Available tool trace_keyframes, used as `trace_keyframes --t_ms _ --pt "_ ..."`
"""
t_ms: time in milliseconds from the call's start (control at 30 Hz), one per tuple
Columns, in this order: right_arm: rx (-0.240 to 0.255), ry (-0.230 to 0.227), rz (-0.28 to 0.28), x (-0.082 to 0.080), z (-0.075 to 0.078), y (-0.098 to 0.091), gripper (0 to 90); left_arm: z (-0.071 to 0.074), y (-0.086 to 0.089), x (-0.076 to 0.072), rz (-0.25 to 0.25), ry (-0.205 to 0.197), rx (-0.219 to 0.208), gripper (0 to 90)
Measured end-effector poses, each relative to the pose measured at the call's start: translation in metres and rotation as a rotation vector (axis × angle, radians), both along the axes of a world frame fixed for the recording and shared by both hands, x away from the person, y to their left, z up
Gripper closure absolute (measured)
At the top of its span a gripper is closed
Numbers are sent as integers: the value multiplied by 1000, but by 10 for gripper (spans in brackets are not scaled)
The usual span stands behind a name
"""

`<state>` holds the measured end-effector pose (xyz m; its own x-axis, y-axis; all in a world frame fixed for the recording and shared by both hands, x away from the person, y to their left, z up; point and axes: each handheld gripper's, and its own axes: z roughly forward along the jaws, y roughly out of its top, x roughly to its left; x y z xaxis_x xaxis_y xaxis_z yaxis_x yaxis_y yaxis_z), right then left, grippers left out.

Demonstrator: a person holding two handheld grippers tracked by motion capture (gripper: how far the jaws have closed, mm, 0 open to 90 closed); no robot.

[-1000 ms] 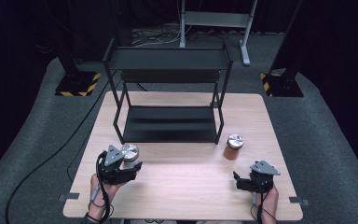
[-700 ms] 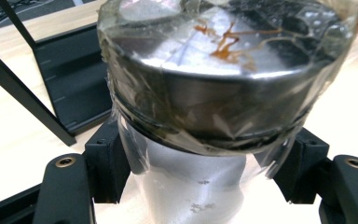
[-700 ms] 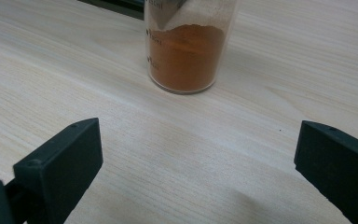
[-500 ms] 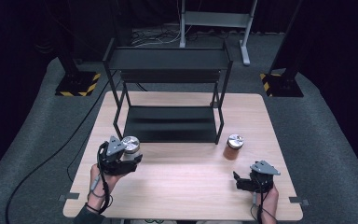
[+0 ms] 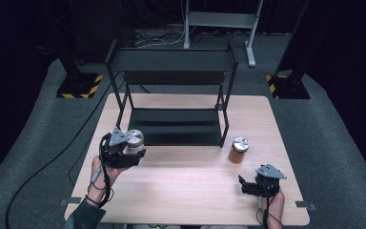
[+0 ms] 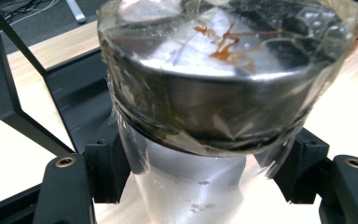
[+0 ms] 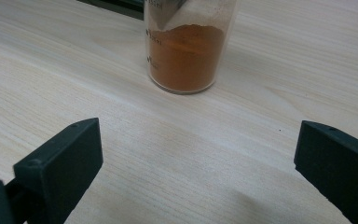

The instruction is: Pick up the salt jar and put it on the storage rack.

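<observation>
Jar gripped, left side
My left tool point(image 5: 132, 151) clamps the clear jar point(image 6: 200, 140) beside the rack point(image 5: 171, 129); my right tool point(image 7: 198, 172) rests released near the orange jar point(image 7: 189, 46).

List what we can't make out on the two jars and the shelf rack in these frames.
- Clear jar in the left hand-held gripper: its base, cut off by the bottom edge of the left gripper view.
- Orange-powder jar: its lid, cut off by the top edge of the right gripper view; label print too small.
- Black rack: part of its back edge, hidden behind its top shelf in the high view.
</observation>
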<state>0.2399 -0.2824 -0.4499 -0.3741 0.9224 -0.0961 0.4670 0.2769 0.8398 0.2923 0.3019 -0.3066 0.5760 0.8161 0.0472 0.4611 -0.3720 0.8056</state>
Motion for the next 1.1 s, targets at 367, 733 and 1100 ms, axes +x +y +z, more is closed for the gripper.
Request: trace_keyframes --t_ms 367,733,1100 --pt "0 -1 -1 0 0 0 0 12 -3 15 0 -1 27 307" --pt "0 0 -3 0 0 0 0 22 -2 28 0 7 32 307" --pt "1 1 -4 0 0 0 0 33 -1 41 -4 11 26 307"
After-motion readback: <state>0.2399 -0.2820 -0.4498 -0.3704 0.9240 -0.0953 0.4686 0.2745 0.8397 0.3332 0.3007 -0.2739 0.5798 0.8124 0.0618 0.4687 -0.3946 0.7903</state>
